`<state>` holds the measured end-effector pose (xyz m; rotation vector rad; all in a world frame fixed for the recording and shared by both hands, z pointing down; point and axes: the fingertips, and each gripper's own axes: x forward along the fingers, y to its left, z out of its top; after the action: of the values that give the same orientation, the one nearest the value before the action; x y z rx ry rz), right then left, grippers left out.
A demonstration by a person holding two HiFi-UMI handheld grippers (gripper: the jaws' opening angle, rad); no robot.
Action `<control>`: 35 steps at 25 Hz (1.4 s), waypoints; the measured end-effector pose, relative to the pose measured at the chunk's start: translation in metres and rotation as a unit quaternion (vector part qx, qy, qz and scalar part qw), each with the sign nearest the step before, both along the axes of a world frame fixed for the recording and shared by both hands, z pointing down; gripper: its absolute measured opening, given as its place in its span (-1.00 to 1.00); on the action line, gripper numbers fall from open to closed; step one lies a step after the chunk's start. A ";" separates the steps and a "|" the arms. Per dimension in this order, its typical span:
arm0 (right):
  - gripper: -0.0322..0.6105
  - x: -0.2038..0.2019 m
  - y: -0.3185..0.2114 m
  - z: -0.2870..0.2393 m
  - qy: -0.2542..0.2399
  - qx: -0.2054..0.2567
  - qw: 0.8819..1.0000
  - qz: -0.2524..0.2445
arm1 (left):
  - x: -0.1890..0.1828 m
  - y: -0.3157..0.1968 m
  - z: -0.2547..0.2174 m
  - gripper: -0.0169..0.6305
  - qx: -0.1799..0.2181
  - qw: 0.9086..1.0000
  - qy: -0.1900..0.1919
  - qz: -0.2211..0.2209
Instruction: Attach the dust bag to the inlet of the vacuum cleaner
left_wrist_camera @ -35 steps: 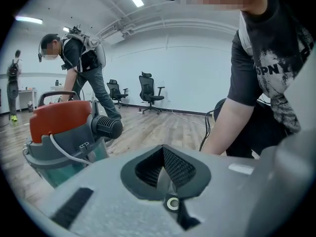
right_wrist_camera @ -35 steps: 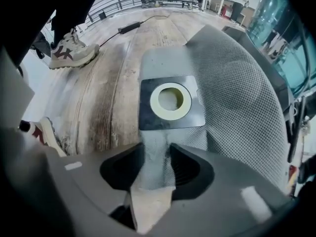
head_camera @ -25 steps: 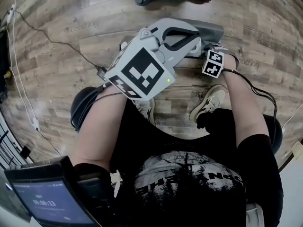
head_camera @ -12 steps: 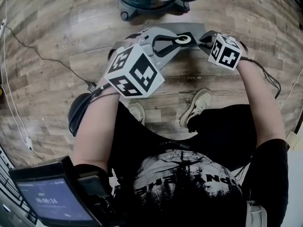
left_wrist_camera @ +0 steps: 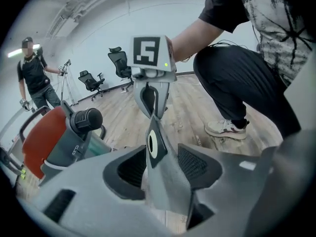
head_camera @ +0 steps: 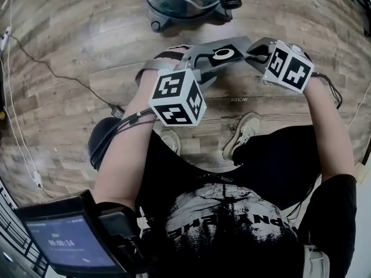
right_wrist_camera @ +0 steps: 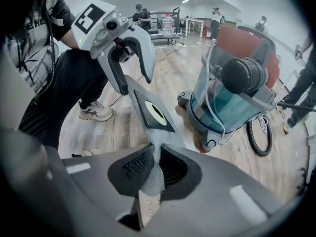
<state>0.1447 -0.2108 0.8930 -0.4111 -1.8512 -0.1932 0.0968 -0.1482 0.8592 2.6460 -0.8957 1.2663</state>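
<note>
A roomy open-plan workspace or lab: plank floor (head_camera: 69, 51), office chairs (left_wrist_camera: 119, 62), tables (right_wrist_camera: 194, 23).

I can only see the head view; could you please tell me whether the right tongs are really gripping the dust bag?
Observer: Yes. In the right gripper view the right tongs are shut on the grey fabric edge of the dust bag.
Operator: Thank you. And are the left tongs holding it too?
Observer: No. The left gripper view shows that the left tongs have just been opening. Their jaws stand apart with the dust bag between them, and the pads are not pressing on it.
</note>
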 end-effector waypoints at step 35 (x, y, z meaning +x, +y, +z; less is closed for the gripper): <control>-0.35 -0.014 0.003 -0.041 -0.073 0.062 0.995 -0.004 | -0.025 -0.030 -0.003 -0.86 0.021 0.996 -0.074 -0.042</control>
<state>0.1312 -0.2076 0.8522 -0.3263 -1.9684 -0.3500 0.0717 -0.1786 0.8561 2.5425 -1.0516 1.4548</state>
